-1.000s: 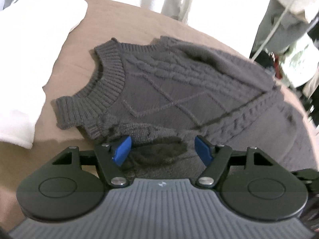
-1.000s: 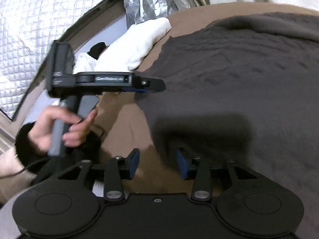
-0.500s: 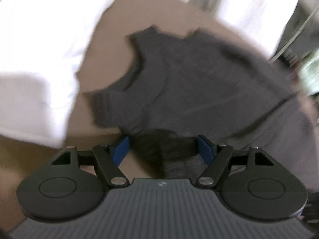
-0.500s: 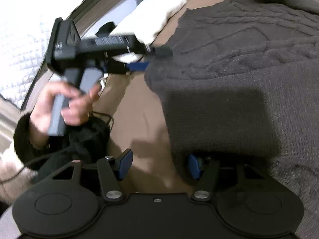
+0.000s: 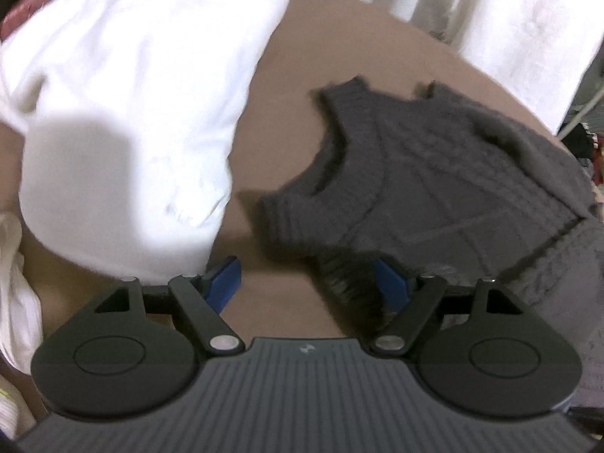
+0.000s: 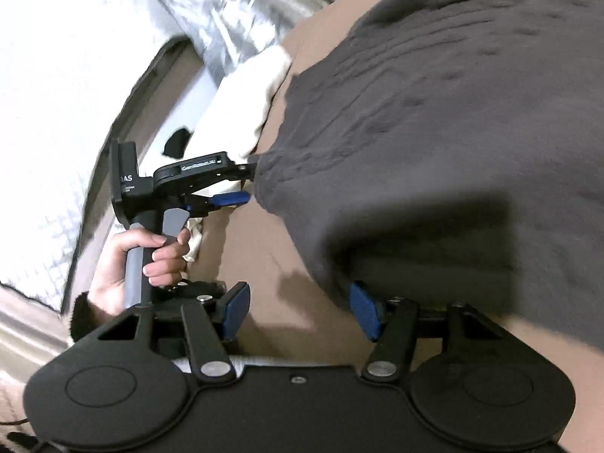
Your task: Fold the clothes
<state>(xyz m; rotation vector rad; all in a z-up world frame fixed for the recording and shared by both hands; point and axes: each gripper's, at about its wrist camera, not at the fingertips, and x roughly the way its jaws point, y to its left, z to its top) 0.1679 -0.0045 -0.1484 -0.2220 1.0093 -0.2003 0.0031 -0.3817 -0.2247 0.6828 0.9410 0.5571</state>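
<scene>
A dark grey cable-knit sweater (image 5: pixel 453 188) lies spread on a brown sheet (image 5: pixel 302 75), neckline toward the white bundle. My left gripper (image 5: pixel 307 283) hovers at its near edge. Its jaws are opening, and a dark fold of the sweater rests against the right pad (image 5: pixel 390 283) only. The right wrist view shows the sweater (image 6: pixel 453 132) filling the right side. My right gripper (image 6: pixel 300 311) is open over the sheet, the sweater's edge draped beside its right pad (image 6: pixel 364 311). The left gripper (image 6: pixel 247 183) shows there too, held by a hand (image 6: pixel 151 256) at the sweater's edge.
A large white bundle of bedding or clothing (image 5: pixel 132 113) lies left of the sweater. White curtains (image 5: pixel 490 19) hang behind the bed. A silver quilted cover (image 6: pixel 56 75) lines the wall beyond the left hand. Bare brown sheet (image 6: pixel 264 256) shows between the two grippers.
The left gripper has swung left, so the white bundle fills more of its view, and its jaws stand wider. The right gripper has rolled and opened wider beside the sweater's edge.
</scene>
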